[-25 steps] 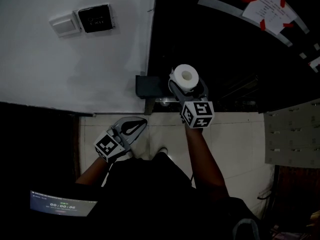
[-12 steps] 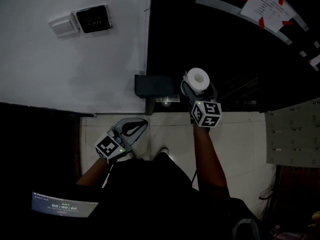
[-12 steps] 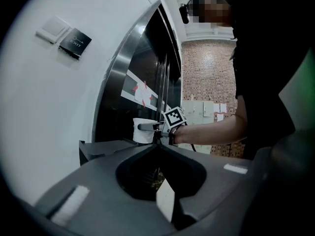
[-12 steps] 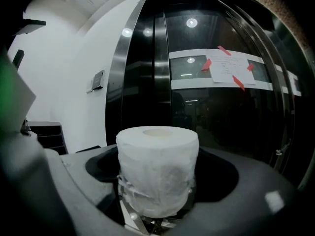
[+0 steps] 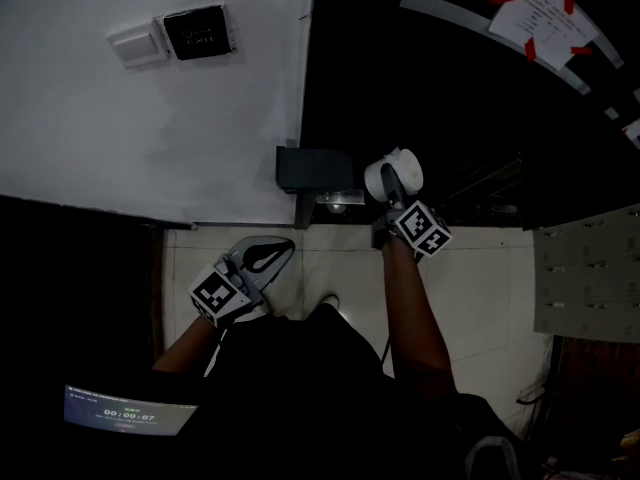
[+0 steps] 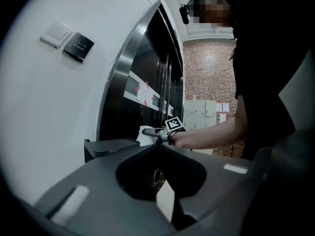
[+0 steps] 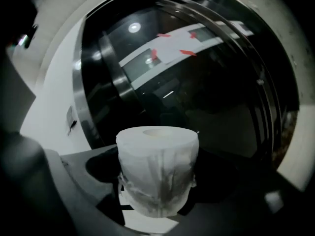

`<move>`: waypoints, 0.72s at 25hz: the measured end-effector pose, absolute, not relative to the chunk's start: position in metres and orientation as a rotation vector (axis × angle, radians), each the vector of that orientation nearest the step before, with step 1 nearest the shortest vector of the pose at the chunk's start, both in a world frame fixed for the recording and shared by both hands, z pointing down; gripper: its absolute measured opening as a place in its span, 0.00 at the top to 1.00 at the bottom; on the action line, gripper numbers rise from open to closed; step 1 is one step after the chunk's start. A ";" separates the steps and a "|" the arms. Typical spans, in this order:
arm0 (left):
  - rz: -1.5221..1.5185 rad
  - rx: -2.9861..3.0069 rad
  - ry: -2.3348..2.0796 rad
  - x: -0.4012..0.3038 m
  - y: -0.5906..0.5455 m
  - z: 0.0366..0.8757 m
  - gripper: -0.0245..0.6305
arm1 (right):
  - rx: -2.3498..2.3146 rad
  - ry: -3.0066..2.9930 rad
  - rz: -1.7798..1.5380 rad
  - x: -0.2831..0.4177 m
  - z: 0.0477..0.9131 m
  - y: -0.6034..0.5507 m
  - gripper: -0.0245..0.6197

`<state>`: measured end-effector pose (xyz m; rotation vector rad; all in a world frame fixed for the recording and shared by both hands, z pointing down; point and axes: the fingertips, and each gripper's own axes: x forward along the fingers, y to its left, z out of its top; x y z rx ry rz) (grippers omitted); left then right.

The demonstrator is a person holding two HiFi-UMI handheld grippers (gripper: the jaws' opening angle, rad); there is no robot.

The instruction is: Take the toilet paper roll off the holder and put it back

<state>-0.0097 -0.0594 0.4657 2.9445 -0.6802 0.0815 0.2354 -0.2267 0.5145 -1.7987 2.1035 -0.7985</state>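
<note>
Two grippers: both show in the head view, the left nearer the body, the right farther out.
Left gripper (image 5: 270, 252): grey jaws drawn together on nothing, idle and low beside the body over the pale tiled floor (image 5: 480, 288).
Right gripper (image 5: 397, 182): jaws spread wide and clamped across the white toilet paper roll (image 7: 157, 166), carried in the air clear of the holder.
Change: within the last second the roll has travelled right, away from the holder, and turned, so its hollow core no longer faces the head camera. The grip is unchanged.
Holder: dark box-shaped wall holder (image 5: 314, 168) with a shiny metal fitting (image 5: 336, 199) just below, bare, left of the roll, where the white wall (image 5: 150, 128) meets the black glossy panel (image 5: 450, 88).
Meaning: the removal looks complete and the return remains. It will likely need the core lined up with the fitting again.
</note>
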 end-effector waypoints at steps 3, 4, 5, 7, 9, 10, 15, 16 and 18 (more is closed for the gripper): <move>0.076 2.937 -0.695 -0.013 -0.059 0.466 0.96 | -1.632 1.831 -1.026 0.244 0.546 -0.223 0.28; 0.073 2.940 -0.699 -0.015 -0.059 0.469 0.96 | -1.579 1.741 -1.085 0.245 0.556 -0.221 0.28; 0.072 2.941 -0.702 -0.016 -0.059 0.470 0.96 | -1.526 1.652 -1.140 0.246 0.566 -0.220 0.28; 0.076 2.935 -0.703 -0.016 -0.058 0.467 0.96 | -1.411 1.478 -1.233 0.244 0.585 -0.217 0.28; 0.075 2.930 -0.701 -0.015 -0.057 0.464 0.96 | -1.321 1.357 -1.286 0.239 0.602 -0.215 0.28; 0.072 2.933 -0.701 -0.016 -0.057 0.464 0.96 | -1.298 1.330 -1.300 0.236 0.608 -0.214 0.28; 0.085 2.933 -0.705 -0.020 -0.058 0.465 0.96 | -1.247 1.301 -1.363 0.217 0.622 -0.215 0.28; 0.085 2.931 -0.707 -0.020 -0.058 0.465 0.96 | -1.243 1.298 -1.368 0.215 0.623 -0.214 0.28; 0.082 2.935 -0.711 -0.022 -0.058 0.467 0.96 | -1.239 1.298 -1.373 0.212 0.624 -0.214 0.28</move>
